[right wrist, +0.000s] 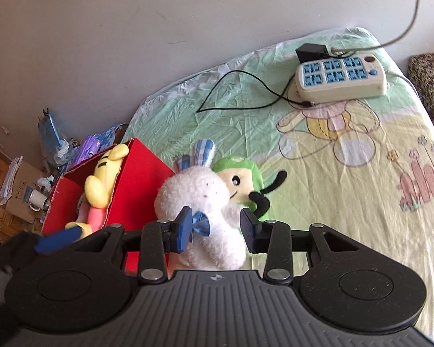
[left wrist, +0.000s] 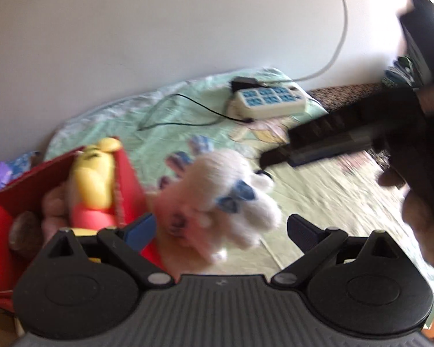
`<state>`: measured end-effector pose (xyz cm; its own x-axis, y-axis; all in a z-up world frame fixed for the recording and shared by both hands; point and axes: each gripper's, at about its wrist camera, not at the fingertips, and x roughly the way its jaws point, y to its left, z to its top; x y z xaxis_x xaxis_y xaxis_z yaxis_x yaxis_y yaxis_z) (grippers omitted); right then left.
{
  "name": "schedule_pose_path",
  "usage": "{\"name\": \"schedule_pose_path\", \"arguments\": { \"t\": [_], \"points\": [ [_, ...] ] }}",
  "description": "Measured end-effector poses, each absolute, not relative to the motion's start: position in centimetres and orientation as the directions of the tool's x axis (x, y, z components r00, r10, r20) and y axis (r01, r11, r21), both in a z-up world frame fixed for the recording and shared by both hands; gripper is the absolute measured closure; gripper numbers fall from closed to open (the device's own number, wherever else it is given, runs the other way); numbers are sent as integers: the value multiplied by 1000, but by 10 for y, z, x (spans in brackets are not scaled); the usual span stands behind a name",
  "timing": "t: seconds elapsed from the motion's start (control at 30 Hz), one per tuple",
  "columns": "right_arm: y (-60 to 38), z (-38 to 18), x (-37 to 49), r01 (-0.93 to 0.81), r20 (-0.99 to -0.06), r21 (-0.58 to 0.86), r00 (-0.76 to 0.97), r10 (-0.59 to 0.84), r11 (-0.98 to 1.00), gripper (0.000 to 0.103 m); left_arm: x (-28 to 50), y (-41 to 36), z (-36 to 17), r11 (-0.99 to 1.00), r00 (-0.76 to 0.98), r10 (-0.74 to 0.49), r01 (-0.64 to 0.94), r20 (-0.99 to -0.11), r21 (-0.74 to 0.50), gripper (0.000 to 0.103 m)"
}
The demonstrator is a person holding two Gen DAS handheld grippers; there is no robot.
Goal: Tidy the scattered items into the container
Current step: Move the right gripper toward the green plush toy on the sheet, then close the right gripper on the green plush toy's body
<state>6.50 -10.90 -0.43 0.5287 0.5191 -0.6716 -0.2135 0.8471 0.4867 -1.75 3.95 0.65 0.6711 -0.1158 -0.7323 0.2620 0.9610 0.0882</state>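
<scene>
In the right wrist view, the right gripper (right wrist: 215,228) sits at six o'clock with the fluffy white plush rabbit with a blue bow and checked blue ears (right wrist: 199,202) directly between its jaws. The blue-padded finger (right wrist: 185,231) on the left lies against the bow, while the black pad at the right stands just clear of the fur, so I judge the jaws slack around the toy, not clamped on it. The rabbit stands roughly upright on the bed, its long axis running from six toward twelve o'clock, ears uppermost.

Touching the rabbit at about two o'clock is a green-hooded plush doll with a cream face and black limbs (right wrist: 240,182). Just beside the rabbit at nine to ten o'clock stands the red cardboard box (right wrist: 141,185), open at the top, with a yellow plush bear in a pink top (right wrist: 101,185) already inside.

In the blurred left wrist view, the left gripper (left wrist: 221,231) is spread wide and empty, the rabbit lying just ahead of it at twelve o'clock. The right gripper is nearer, so the move seems to be a short carry toward ten o'clock.

Farthest, at one o'clock, a cream power strip with blue sockets (right wrist: 341,78) rests on the pale green cartoon-print bedsheet (right wrist: 347,173).
</scene>
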Motion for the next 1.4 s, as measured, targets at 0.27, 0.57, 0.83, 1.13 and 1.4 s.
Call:
{"name": "schedule_pose_path", "arguments": {
  "t": [0.27,0.57,0.83,1.13,1.4],
  "points": [
    [-112,-20,112,-188,-678,520,502,537,833,55,-12,24,-18,957,641,-97,270,-762,105,5],
    [-91,-39,113,-246,-712,513,412,568,822,59,-16,10,-23,938,631,-140,332,-763,103,7],
    [-93,-41,114,-302,-728,497,366,580,814,58,-2,-3,-38,920,599,-189,385,-778,73,7],
    [-106,-35,122,-263,-716,486,428,552,834,46,2,3,-44,919,621,-127,368,-774,144,5],
    [-97,-55,143,-236,-748,482,391,537,844,45,-6,11,-39,923,616,-123,358,-778,137,5]
  ]
}}
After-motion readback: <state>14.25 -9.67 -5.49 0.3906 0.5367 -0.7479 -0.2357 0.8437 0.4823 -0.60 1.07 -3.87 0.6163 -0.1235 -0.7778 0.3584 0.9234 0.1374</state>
